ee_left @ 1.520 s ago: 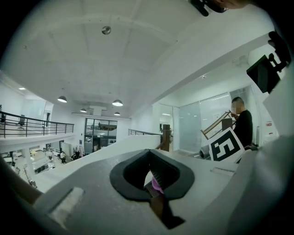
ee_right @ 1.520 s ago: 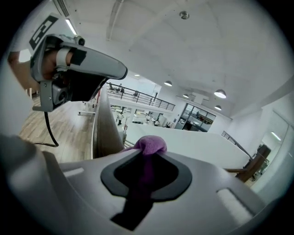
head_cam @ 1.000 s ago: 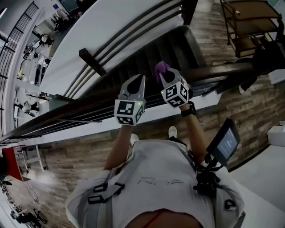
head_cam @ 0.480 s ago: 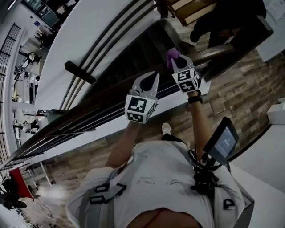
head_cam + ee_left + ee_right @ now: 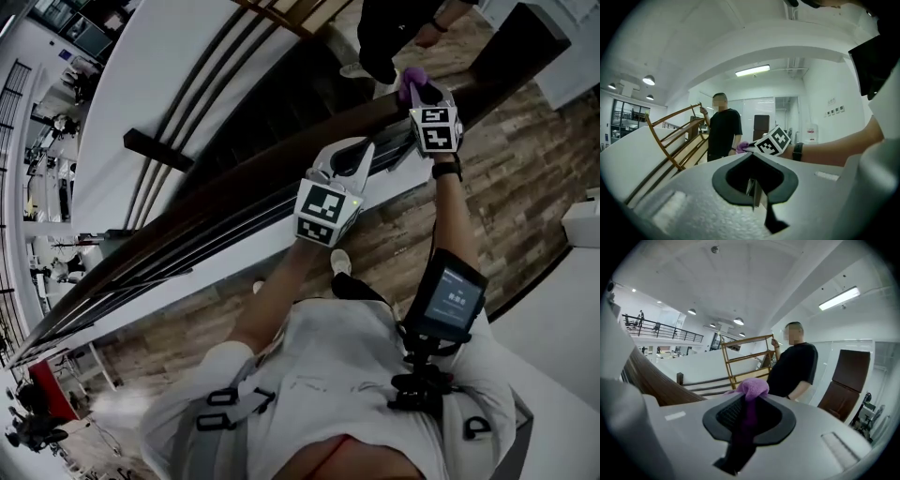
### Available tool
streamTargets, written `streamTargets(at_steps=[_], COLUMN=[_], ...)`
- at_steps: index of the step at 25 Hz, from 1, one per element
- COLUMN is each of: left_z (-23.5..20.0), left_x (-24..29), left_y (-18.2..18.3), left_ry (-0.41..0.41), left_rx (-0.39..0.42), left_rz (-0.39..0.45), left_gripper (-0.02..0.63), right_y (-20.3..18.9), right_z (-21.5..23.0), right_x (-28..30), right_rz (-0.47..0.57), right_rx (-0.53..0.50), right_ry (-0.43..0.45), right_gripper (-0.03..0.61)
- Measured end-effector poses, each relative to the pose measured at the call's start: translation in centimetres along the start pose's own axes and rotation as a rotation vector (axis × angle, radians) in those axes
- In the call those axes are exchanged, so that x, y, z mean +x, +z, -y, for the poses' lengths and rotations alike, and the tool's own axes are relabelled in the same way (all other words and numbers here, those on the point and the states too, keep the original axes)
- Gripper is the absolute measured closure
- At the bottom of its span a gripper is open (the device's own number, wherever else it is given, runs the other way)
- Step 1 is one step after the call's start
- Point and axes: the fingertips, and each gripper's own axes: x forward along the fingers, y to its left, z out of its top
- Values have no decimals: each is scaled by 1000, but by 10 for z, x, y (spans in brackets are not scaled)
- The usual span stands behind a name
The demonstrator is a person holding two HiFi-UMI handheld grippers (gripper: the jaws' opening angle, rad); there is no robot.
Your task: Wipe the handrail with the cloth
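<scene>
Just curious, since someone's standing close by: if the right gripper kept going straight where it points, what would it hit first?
Probably the person in black standing just beyond the purple cloth held by the right gripper; how far off is unclear.

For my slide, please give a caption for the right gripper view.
Right gripper shut on a purple cloth, wooden handrail at left.

Both our arms reach forward: left gripper [image 5: 350, 153] at twelve o'clock, jaws together; right gripper [image 5: 419, 96] at one o'clock, clamping the cloth [image 5: 410, 76].
</scene>
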Motion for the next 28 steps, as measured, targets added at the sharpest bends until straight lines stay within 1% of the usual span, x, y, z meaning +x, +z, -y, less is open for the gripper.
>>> streamTargets(at_steps=[4, 7, 9, 11, 12, 13, 14, 15, 17, 18, 20, 22, 24, 25, 26, 28], left_z=[12, 16, 15, 0, -12, -26, -39, -52, -77, -90, -117, -143, -165, -173, -180, -189], left_x=[14, 16, 6, -23, -44, -68, -91, -110, -145, -166, -219, -288, -362, -398, -432, -494], left_y=[4, 7, 9, 11, 13, 13, 14, 14, 13, 11, 6, -1, -9, -13, -19, -30], left_ry=[-2, 20, 44, 91, 123, 159, 199, 241, 325, 369, 472, 596, 730, 795, 855, 958], left_rx=[2, 1, 1, -4, -10, -18, -25, -29, -30, -32, -44, -60, -71, -77, -86, -113], left_rz=[4, 7, 8, 21, 32, 44, 57, 68, 80, 83, 88, 100, 115, 121, 125, 129], left_gripper=[612, 612, 612, 612, 612, 612, 612, 612, 612, 612, 612, 612, 612, 612, 612, 612], right_y=[-18, -26, -32, -29, -19, -5, 13, 32, 70, 91, 132, 168, 196, 207, 216, 228], right_z=[62, 101, 125, 130, 118, 97, 69, 37, -33, -75, -172, -283, -392, -440, -483, -555], right_x=[11, 14, 10, 8, 5, 0, -5, -9, -22, -35, -63, -92, -123, -138, -153, -180], right_rz=[-20, -42, -66, -90, -103, -105, -84, -35, 101, 164, 272, 360, 414, 433, 449, 474], right_rx=[13, 36, 49, 73, 101, 134, 163, 184, 193, 183, 165, 166, 167, 160, 146, 111], right_ry=[-91, -131, -189, -239, -237, -209, -149, -68, 100, 178, 353, 568, 784, 876, 952, 1063], right_gripper=[522, 522, 522, 522, 522, 522, 522, 522, 522, 522, 521, 522, 520, 521, 521, 520])
